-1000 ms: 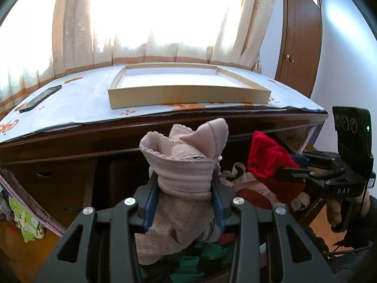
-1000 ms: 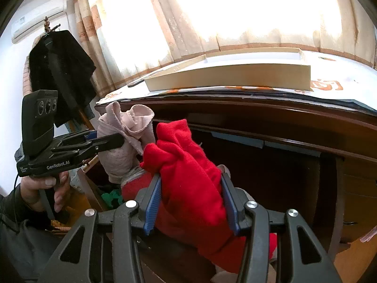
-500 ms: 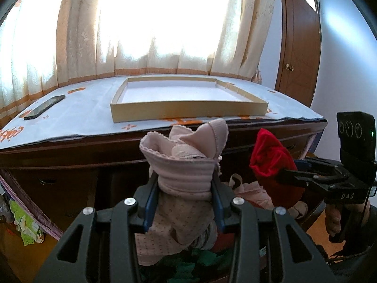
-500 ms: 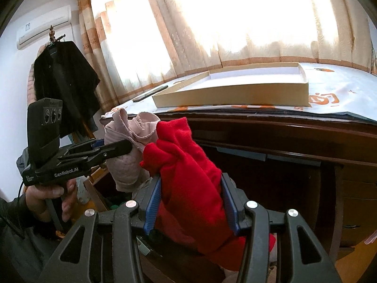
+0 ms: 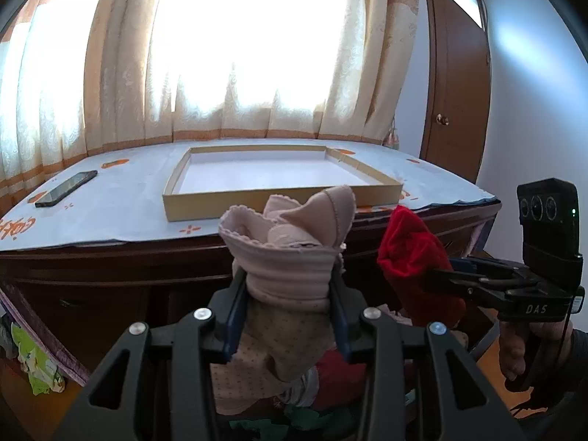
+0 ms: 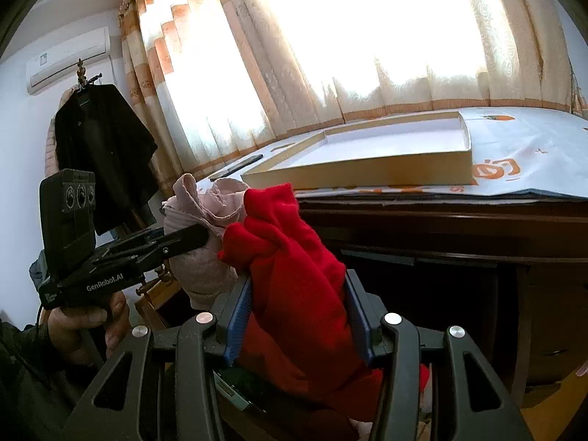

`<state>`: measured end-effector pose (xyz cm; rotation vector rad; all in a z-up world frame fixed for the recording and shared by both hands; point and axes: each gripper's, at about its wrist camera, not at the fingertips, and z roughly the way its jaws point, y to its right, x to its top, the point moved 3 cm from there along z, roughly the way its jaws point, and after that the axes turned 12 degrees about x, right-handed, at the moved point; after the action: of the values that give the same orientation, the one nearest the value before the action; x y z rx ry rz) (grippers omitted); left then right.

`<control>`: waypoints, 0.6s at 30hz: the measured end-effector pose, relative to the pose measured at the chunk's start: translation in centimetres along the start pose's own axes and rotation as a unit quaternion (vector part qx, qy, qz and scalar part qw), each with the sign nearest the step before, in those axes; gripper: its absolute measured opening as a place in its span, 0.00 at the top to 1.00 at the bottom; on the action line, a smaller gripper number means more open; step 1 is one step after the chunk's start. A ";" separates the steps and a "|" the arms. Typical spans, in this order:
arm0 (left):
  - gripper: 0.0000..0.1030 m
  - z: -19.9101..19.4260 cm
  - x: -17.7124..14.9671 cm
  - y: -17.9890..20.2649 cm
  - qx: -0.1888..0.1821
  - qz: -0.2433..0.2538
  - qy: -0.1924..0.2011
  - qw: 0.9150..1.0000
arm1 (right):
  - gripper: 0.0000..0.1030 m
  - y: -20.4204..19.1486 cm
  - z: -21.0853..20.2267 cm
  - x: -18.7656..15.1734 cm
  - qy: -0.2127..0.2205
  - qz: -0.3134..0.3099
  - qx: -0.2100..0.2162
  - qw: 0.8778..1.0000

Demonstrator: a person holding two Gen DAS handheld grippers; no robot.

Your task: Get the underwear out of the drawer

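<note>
Left hand-held gripper point(image 5: 286, 312) is clamped on my pink underwear point(image 5: 290, 253), bunched at the waistband so it sits upright between the blue pads while the dotted rest of it hangs below; right hand-held gripper point(image 6: 297, 316) is clamped on the red underwear point(image 6: 294, 257) the same way, rest of it drooping under the fingers. Both pieces are up out of the drawer point(image 5: 330, 404), which lies below at 6 o'clock with more clothes left in it. Seen from the left wrist, the red bundle is at 3 o'clock of the pink one, close but apart. Shallow cardboard tray point(image 5: 279, 202) sits on the desk point(image 5: 110, 213) at 12 o'clock, probably the drop spot, since both grippers face it. Phone point(image 5: 66, 188) at 10 o'clock on the desk cover. I judge both grips firm enough for the carry.
</note>
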<state>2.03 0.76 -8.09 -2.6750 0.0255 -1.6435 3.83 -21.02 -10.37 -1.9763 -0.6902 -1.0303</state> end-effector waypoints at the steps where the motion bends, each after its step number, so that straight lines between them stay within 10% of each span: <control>1: 0.62 -0.1 0.1 0.0 0.000 -0.001 0.002 1.000 | 0.51 -0.1 -0.1 0.1 0.002 0.000 0.000 1.000; 18: 0.62 -0.7 2.1 0.6 0.004 0.002 0.033 0.999 | 0.51 -0.6 -1.4 1.7 0.038 0.003 0.003 0.999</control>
<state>2.31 0.15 -5.91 -2.6125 0.0245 -1.7280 3.65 -21.63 -8.23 -1.9221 -0.6458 -1.0924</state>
